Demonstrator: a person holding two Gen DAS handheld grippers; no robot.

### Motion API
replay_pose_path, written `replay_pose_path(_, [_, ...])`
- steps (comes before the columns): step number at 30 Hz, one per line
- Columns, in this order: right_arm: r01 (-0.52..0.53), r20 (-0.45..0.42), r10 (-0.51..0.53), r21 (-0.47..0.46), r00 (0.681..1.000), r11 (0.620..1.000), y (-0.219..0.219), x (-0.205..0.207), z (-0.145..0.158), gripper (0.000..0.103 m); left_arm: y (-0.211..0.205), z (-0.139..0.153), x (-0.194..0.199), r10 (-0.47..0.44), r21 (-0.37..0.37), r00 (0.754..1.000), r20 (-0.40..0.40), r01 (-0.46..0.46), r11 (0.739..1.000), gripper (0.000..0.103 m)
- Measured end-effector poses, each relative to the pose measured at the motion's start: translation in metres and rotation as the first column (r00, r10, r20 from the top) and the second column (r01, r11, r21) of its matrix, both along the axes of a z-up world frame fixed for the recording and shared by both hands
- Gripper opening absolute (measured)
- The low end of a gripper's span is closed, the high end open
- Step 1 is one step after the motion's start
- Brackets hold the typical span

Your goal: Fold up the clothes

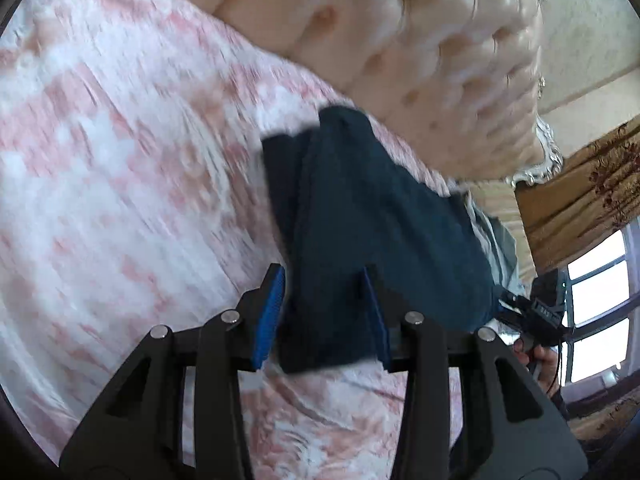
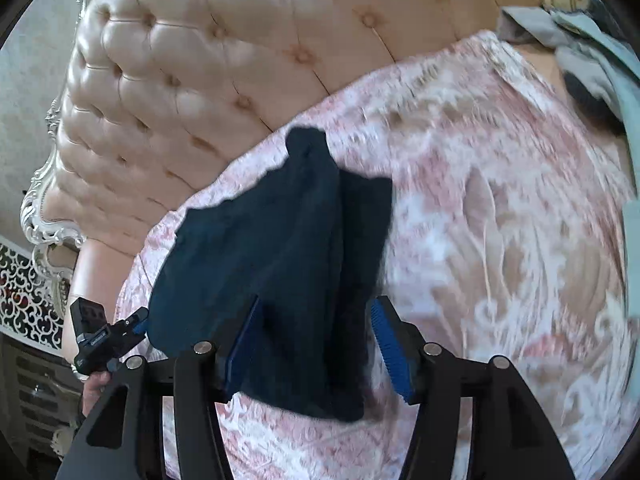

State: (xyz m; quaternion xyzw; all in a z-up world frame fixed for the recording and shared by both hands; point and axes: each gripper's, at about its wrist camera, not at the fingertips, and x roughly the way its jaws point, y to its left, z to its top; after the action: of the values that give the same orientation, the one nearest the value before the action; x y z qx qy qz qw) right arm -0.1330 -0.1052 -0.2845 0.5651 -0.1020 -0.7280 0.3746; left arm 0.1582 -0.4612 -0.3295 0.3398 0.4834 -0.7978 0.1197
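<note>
Dark blue garment (image 1: 360, 216) lying folded on pink-white bedspread (image 1: 120, 160), just below tufted headboard (image 1: 440, 60). Left gripper (image 1: 326, 312) jaws part open, blue pads either side of garment's near edge, cloth betw. them but not pinched (gap visible at left pad). Right gripper (image 2: 316, 344) likewise part open, straddling same garment (image 2: 272, 248) from other end, pads not pressing. Grey clothes pile (image 2: 580, 48) at far corner of bed, well apart. Other hand w/ handle seen at frame edge (image 1: 540, 356). Motion blur on bedspread.
</note>
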Motion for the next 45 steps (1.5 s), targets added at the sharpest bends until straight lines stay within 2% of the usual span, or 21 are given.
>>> replay_pose_path(2, [-0.025,0.007,0.025,0.003,1.000,1.000,-0.006,0.005,-0.006,0.059,-0.002,-0.001,0.000,0.001,0.027,1.000,-0.007,-0.001,1.000,0.040])
replay_pose_path(3, [-0.044,0.002,0.044,0.005,0.999,0.999,-0.010,0.009,-0.007,0.049,-0.003,0.000,0.000,-0.001,0.031,1.000,-0.013,0.001,1.000,0.023])
replay_pose_path(4, [-0.046,-0.010,0.046,0.015,0.999,0.999,-0.012,0.010,-0.008,0.037,-0.003,0.004,0.000,0.000,0.026,1.000,-0.012,0.000,1.000,0.021])
replay_pose_path(6, [-0.028,0.054,0.029,-0.023,0.998,0.999,-0.004,0.002,-0.009,0.019,-0.002,0.013,0.001,0.008,0.023,1.000,-0.007,-0.008,1.000,0.019])
replay_pose_path(8, [-0.019,0.100,0.024,-0.053,0.995,0.998,0.004,-0.006,-0.008,0.008,0.002,0.024,0.003,0.017,0.036,1.000,0.000,-0.017,0.999,0.018])
replay_pose_path(12, [-0.040,0.102,0.047,-0.071,0.994,0.997,0.016,-0.015,0.009,0.008,0.022,0.041,0.005,0.063,0.082,0.997,0.034,-0.066,0.994,0.018])
replay_pose_path(16, [-0.055,0.099,0.060,-0.057,0.993,0.997,0.024,-0.020,0.016,0.008,0.047,0.041,0.014,0.103,0.092,0.994,0.046,-0.107,0.990,0.018])
replay_pose_path(18, [-0.098,0.083,0.098,-0.012,0.992,0.995,0.025,-0.010,0.009,0.008,0.055,0.030,0.021,0.121,0.078,0.990,0.068,-0.126,0.989,0.020])
replay_pose_path(20, [-0.126,0.076,0.125,0.007,0.989,0.992,0.024,-0.005,-0.004,0.008,0.056,0.011,0.028,0.147,0.092,0.982,0.115,-0.158,0.983,0.028])
replay_pose_path(22, [-0.153,0.070,0.151,0.024,0.986,0.988,0.023,0.000,-0.018,0.009,0.058,0.005,0.039,0.195,0.093,0.974,0.114,-0.206,0.974,0.047])
replay_pose_path(25, [-0.142,0.050,0.143,-0.018,0.989,0.990,0.038,0.001,-0.012,0.021,0.066,0.021,0.056,0.221,0.034,0.974,0.055,-0.223,0.974,0.048])
replay_pose_path(27, [-0.141,0.013,0.141,0.000,0.990,0.990,0.047,0.002,-0.004,0.044,0.072,0.031,0.061,0.205,-0.016,0.979,0.020,-0.205,0.979,0.049])
replay_pose_path(30, [-0.147,-0.036,0.149,0.053,0.988,0.988,0.049,0.005,0.004,0.050,0.080,0.037,0.057,0.172,-0.091,0.985,0.017,-0.170,0.981,0.049])
replay_pose_path(34, [-0.198,-0.099,0.203,0.062,0.974,0.978,0.027,0.017,0.010,0.064,0.086,0.022,0.039,0.131,-0.098,0.989,0.070,-0.124,0.987,0.049])
replay_pose_path(35, [-0.236,-0.096,0.247,0.110,0.964,0.965,0.021,0.022,0.003,0.063,0.087,0.018,0.034,0.112,-0.117,0.987,0.117,-0.098,0.988,0.040])
replay_pose_path(36, [-0.275,-0.088,0.291,0.162,0.953,0.948,0.016,0.026,-0.004,0.049,0.087,0.013,0.032,0.093,-0.124,0.983,0.155,-0.074,0.989,0.017])
replay_pose_path(38, [-0.348,-0.067,0.377,0.264,0.924,0.899,0.005,0.036,-0.018,0.036,0.084,0.009,0.036,0.077,-0.109,0.985,0.156,-0.061,0.992,0.017])
replay_pose_path(40, [-0.361,-0.053,0.387,0.266,0.920,0.894,0.011,0.033,-0.023,0.020,0.081,0.009,0.036,0.068,-0.114,0.984,0.162,-0.050,0.992,0.017])
replay_pose_path(41, [-0.342,-0.045,0.367,0.272,0.929,0.899,0.015,0.027,-0.024,0.007,0.078,0.009,0.038,0.074,-0.108,0.983,0.167,-0.056,0.993,0.018])
replay_pose_path(43, [-0.299,-0.028,0.320,0.284,0.947,0.911,0.023,0.015,-0.025,0.006,0.074,0.011,0.041,0.100,-0.097,0.978,0.181,-0.084,0.992,0.039])
replay_pose_path(45, [-0.272,-0.041,0.293,0.268,0.955,0.924,0.032,0.010,-0.013,0.009,0.077,0.021,0.055,0.145,-0.124,0.973,0.181,-0.124,0.985,0.046])
